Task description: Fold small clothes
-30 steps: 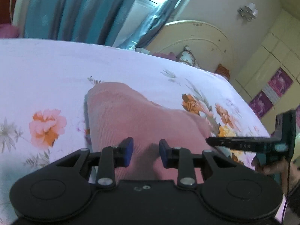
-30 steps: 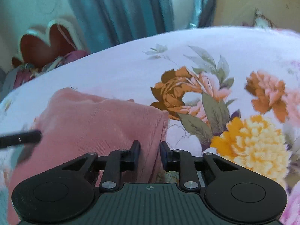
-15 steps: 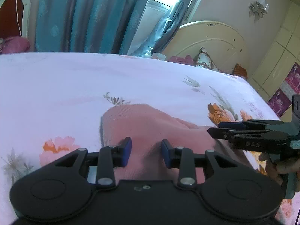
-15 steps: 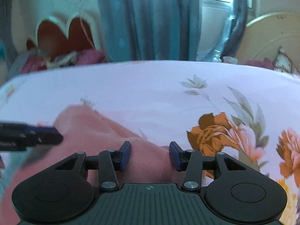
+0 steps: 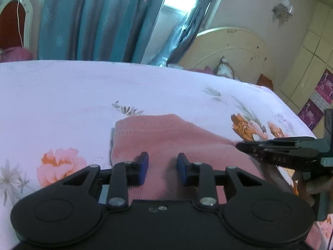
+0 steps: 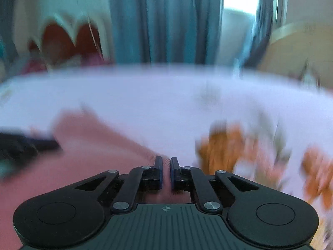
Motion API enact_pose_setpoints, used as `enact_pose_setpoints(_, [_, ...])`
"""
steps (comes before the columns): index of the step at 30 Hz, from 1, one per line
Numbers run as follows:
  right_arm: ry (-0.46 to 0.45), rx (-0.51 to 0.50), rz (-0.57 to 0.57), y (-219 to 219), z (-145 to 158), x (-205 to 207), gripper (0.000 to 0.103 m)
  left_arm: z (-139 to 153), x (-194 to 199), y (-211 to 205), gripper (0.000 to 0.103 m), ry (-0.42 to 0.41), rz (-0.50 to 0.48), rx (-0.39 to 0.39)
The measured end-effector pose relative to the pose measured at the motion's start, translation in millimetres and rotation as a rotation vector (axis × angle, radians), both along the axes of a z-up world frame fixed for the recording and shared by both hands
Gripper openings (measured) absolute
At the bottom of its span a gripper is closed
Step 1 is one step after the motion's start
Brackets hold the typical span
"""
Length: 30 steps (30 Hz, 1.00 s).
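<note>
Gripping the near hem evenly with both tools is what this fold is asking for, so the left gripper (image 5: 162,169) is hovering over the pink knit garment (image 5: 166,137) with its jaws narrowly parted and closing, cloth lying beneath them but not visibly pinched. Further right, the right gripper (image 6: 166,171) is closing to a thin slit on the garment's right edge, apparently nipping cloth. The garment is lying ribbed, soft and partly folded on the floral bedsheet (image 5: 62,87).

Teal curtains (image 5: 100,18), bright window (image 5: 177,4), cream headboard (image 5: 233,50), floral bedsheet (image 5: 62,87).
</note>
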State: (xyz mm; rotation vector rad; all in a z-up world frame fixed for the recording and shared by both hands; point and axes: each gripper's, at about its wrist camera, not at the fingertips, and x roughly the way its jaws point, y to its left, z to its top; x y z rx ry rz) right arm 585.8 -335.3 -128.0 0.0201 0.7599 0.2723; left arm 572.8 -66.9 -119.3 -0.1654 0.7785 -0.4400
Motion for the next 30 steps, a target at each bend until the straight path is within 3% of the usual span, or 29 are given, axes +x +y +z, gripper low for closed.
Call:
enact_pose_setpoints(4, [-0.065,0.068,-0.052,-5,29,-14,0.009,21,-9,0,0.034,-0.058,-0.042,-0.019])
enact_pose_setpoints(6, [-0.009,0.124,0.014,0,28,-8,0.009,15,-2,-11,0.035,-0.021,-0.068,0.006])
enact_pose_setpoints(7, [0.036,0.101,0.042,7,19,-2,0.009,4,5,-19,0.036,0.034,-0.080,0.039])
enact_pose_setpoints(8, [0.094,0.038,0.036,13,4,6,0.008,0,8,-21,0.038,0.033,-0.080,0.048])
enact_pose_setpoints(9, [0.072,0.067,0.015,8,2,5,0.008,0,10,-20,0.039,0.030,-0.067,0.056])
enact_pose_setpoints(11, [0.113,0.132,-0.050,-3,11,7,0.009,9,7,-15,0.036,0.034,-0.036,0.056])
enact_pose_setpoints(12, [0.089,0.114,-0.070,-5,19,0,0.014,15,-2,-11,0.037,0.009,-0.046,0.049])
enact_pose_setpoints(13, [0.044,0.090,-0.075,-6,30,-11,0.026,20,-12,-8,0.037,-0.014,-0.056,0.038])
enact_pose_setpoints(14, [0.005,0.091,-0.060,-10,38,-24,0.066,26,-25,-6,0.037,-0.029,-0.073,0.022])
enact_pose_setpoints(15, [-0.023,0.109,-0.034,-16,45,-37,0.073,30,-39,-5,0.035,-0.046,-0.090,0.005])
enact_pose_setpoints(16, [-0.030,0.127,-0.002,-19,48,-49,0.071,32,-52,-5,0.034,-0.057,-0.109,-0.015])
enact_pose_setpoints(18, [-0.002,0.141,0.077,-14,50,-65,0.035,34,-74,-9,0.034,-0.076,-0.150,-0.029])
enact_pose_setpoints(20, [0.041,0.132,0.147,-7,45,-86,0.022,29,-94,-16,0.034,-0.077,-0.182,-0.020])
enact_pose_setpoints(22, [0.066,0.054,0.175,-1,26,-101,0.021,13,-104,-20,0.031,-0.032,-0.178,0.015])
enact_pose_setpoints(24, [0.059,-0.095,0.100,-1,5,-109,0.015,6,-110,-17,0.031,-0.043,-0.159,0.008])
enact_pose_setpoints(25, [0.042,-0.070,0.072,-8,4,-112,0.015,9,-111,-18,0.031,-0.039,-0.147,0.010])
enact_pose_setpoints(28, [-0.012,-0.135,-0.010,-5,28,-124,0.016,25,-122,-16,0.031,-0.056,-0.134,0.010])
enact_pose_setpoints(29, [-0.020,-0.070,-0.025,-11,38,-131,0.019,28,-127,-9,0.031,-0.059,-0.127,0.000])
enact_pose_setpoints(30, [-0.005,-0.011,-0.040,-19,43,-137,0.044,31,-134,-3,0.031,-0.063,-0.117,0.001])
